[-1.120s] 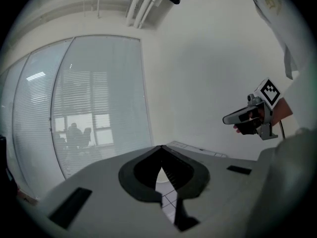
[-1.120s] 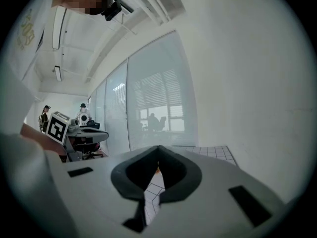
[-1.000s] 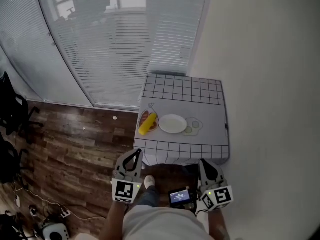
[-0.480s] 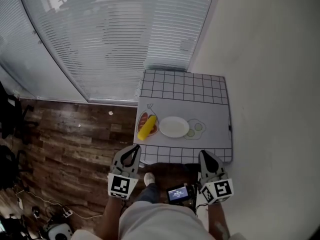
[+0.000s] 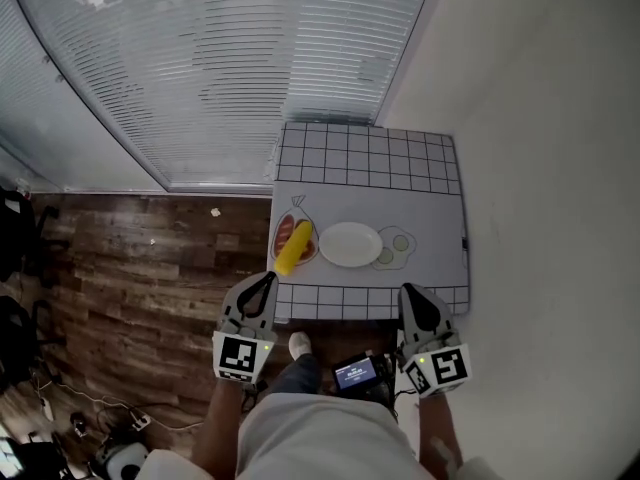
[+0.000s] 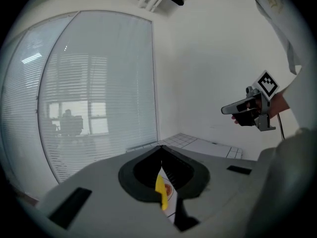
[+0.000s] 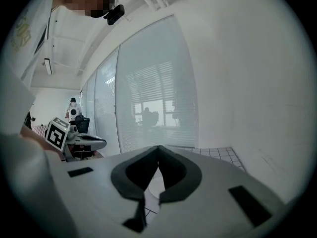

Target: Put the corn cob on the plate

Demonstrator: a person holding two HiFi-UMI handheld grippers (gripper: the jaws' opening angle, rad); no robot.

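- table — one, small, under a white cloth with black grid bands along its near and far ends. Its right edge runs along the white wall and its far edge lies near the slatted glass partition. Its left and near edges face open wood floor.
- corn cob — one, yellow, lying aslant on the cloth's left part, close to the table's left edge. It rests over a printed red-and-orange drawing, just beside the plate's left rim and not on it.
- plate — one, white, at mid-table.
- printed pale rounds — on the cloth, touching the plate's right side.
- left gripper — one, tongs pressed together, pinching nothing. It is over the floor, just short of the table's near-left corner.
- right gripper — one, tongs pressed together, pinching nothing. It is at the near edge, towards the right corner.
- marker cubes — two, one per gripper, with black-and-white square patterns.
- small screen — one, between the grippers. Its writing is too small to read.
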